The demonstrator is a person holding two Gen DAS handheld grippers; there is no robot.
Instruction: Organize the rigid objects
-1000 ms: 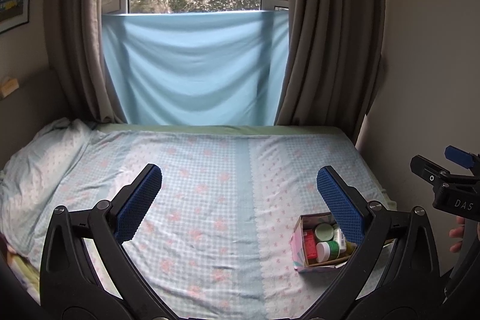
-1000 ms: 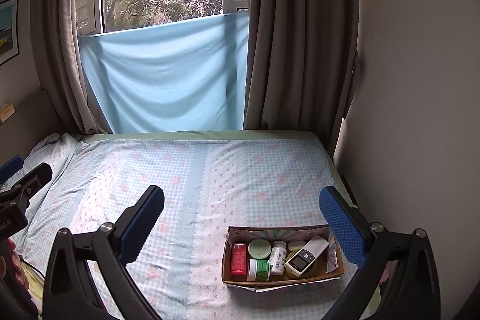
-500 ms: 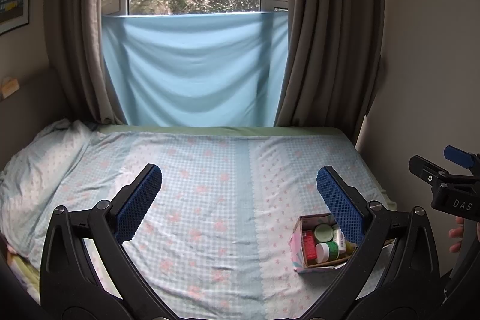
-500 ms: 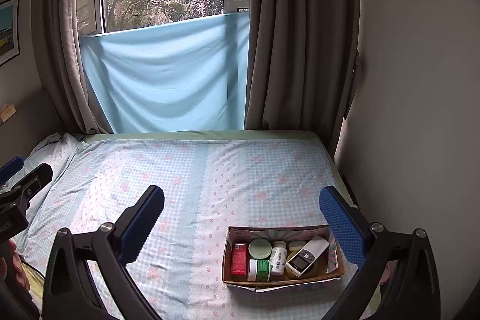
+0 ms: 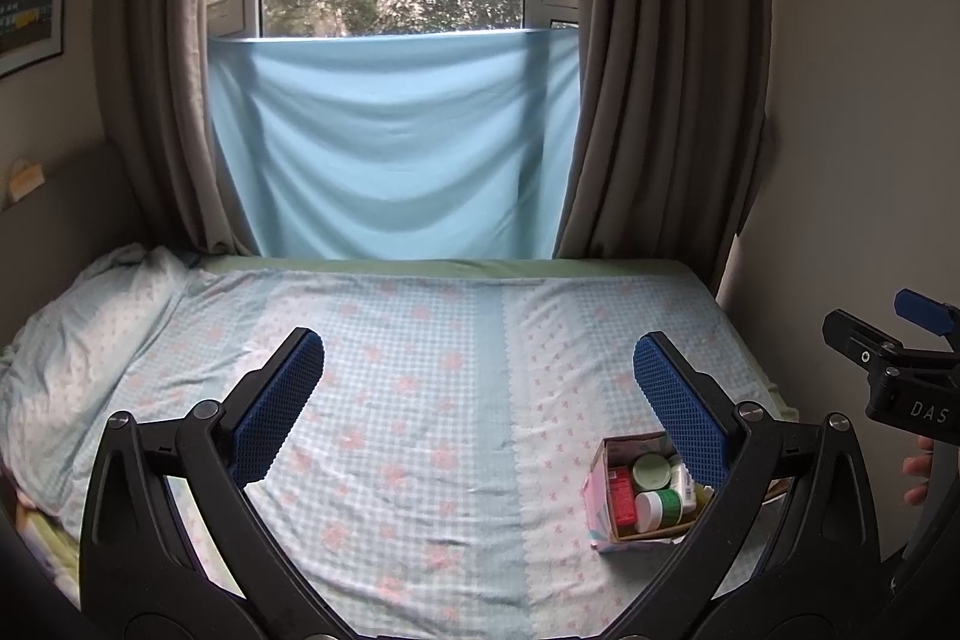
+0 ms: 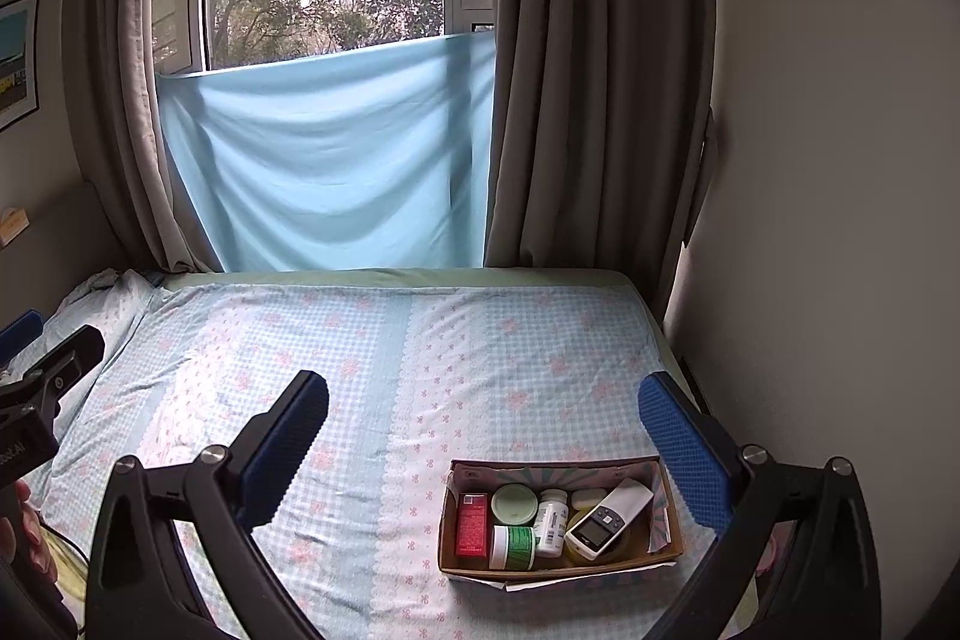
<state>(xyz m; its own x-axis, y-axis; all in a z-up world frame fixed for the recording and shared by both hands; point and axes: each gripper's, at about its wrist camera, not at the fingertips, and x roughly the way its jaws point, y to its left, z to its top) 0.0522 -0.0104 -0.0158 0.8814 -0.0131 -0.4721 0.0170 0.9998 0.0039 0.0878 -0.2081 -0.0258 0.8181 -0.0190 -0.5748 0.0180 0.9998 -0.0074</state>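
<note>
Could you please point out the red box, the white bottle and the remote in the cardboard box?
Red box (image 6: 471,523), right wrist view, front face.
White bottle (image 6: 551,519), right wrist view, label.
Remote (image 6: 607,519), right wrist view, its screen end.

one box (image 6: 666,559), two jars (image 6: 514,504), one bottle (image 6: 552,514).

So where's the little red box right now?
In the right wrist view, the red box stands at the left end of the cardboard box on the bed, beside the green-lidded jar and green-labelled bottle.
</note>
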